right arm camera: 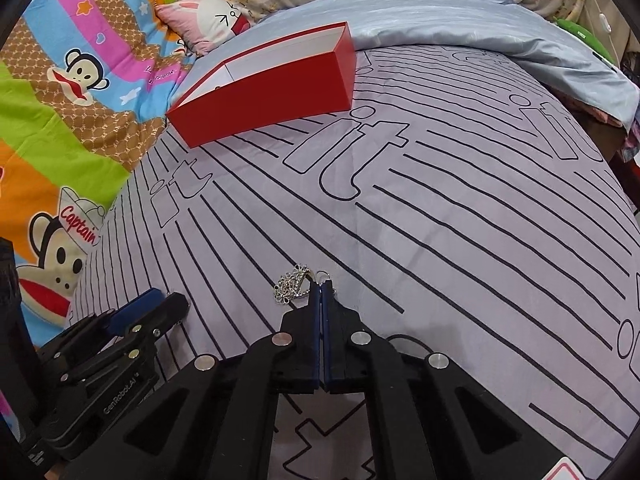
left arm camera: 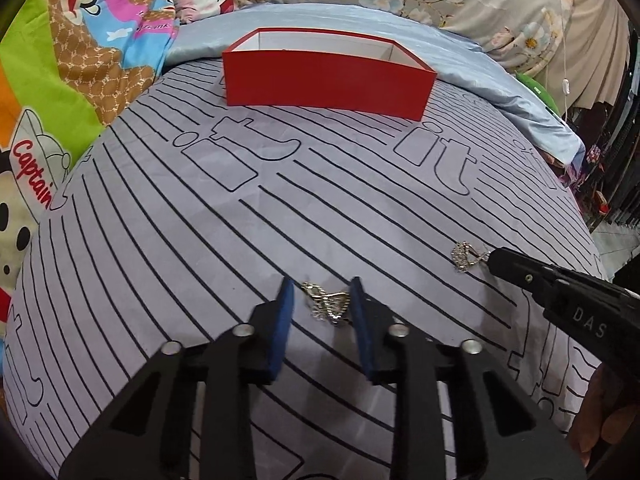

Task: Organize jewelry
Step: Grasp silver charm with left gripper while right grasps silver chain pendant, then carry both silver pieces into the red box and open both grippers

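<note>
On the striped grey bedsheet [left arm camera: 200, 240], left gripper [left arm camera: 322, 300] is straddling a sparkly earring [left arm camera: 328, 306], pads not visibly pressing it. Right gripper [right arm camera: 320, 292] is pinching the second earring [right arm camera: 292, 286]. Red box [left arm camera: 326, 82] is sitting well beyond both.

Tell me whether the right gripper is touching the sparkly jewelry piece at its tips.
Touching. In the right wrist view the right gripper is pinched shut on the ring loop of the jewelry piece, whose flowered part hangs left of the fingertips.
</note>
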A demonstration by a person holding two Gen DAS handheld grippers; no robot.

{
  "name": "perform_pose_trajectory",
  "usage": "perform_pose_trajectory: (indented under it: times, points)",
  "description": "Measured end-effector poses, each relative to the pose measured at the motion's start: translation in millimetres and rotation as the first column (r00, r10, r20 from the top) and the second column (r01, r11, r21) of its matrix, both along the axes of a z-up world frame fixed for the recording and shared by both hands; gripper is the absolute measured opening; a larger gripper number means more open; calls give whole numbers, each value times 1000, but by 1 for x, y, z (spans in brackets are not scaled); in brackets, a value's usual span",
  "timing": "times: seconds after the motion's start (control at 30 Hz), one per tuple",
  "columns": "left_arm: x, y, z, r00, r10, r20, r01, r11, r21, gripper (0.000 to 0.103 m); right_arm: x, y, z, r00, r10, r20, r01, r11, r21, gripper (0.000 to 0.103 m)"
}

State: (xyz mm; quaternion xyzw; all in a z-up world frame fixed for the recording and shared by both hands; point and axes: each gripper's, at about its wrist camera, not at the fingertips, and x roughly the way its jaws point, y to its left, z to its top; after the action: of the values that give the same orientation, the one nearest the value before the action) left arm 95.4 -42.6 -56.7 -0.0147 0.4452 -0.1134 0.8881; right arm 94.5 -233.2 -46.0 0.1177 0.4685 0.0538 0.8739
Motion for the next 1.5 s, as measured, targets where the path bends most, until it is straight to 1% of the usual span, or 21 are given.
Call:
perform_pose_trajectory:
  times: [0.1,0.13,0.17,0.27,0.37,0.5,0.8,1.0,1.17,1.33,1.5]
  points:
    - [-2,-3,0,1000,-19,-1,19,1000,-5,20,-1,-1,2,1000,2,3,-2,1000,8,1]
    - [-3,-3,1,1000,-23,-1,23,1000,-9,15,-1,-1,3,1000,3,4,-3,1000,11,1]
    - [-4,-3,2,1000,-28,0,28,999,-15,8,-2,-2,4,1000,3,7,-3,1000,14,1]
    - [-5,0,4,999,-37,-13,37,998,-43,7,-5,-2,9,1000,8,13,-8,1000,24,1]
    - [-8,3,7,999,-40,-13,40,998,-53,6,-8,-1,13,1000,12,25,-13,1000,29,1]
    - [-13,7,14,999,-42,-7,41,997,-63,1,-13,-1,21,999,14,41,-15,999,38,1]
    - [-18,14,34,999,-45,14,46,995,-92,1,-22,0,53,994,22,110,-27,999,45,1]
    - [-19,19,58,998,-45,34,48,993,-104,1,-27,0,78,987,35,157,-46,996,70,1]
    - [-13,24,86,997,-34,70,41,994,-102,1,-25,0,104,978,44,205,-60,995,73,1]
    - [2,28,113,993,-26,113,38,993,-108,1,-19,-1,127,967,53,249,-71,996,60,1]
    - [24,28,135,988,-22,156,39,993,-111,1,-2,2,146,956,65,287,-81,996,46,1]
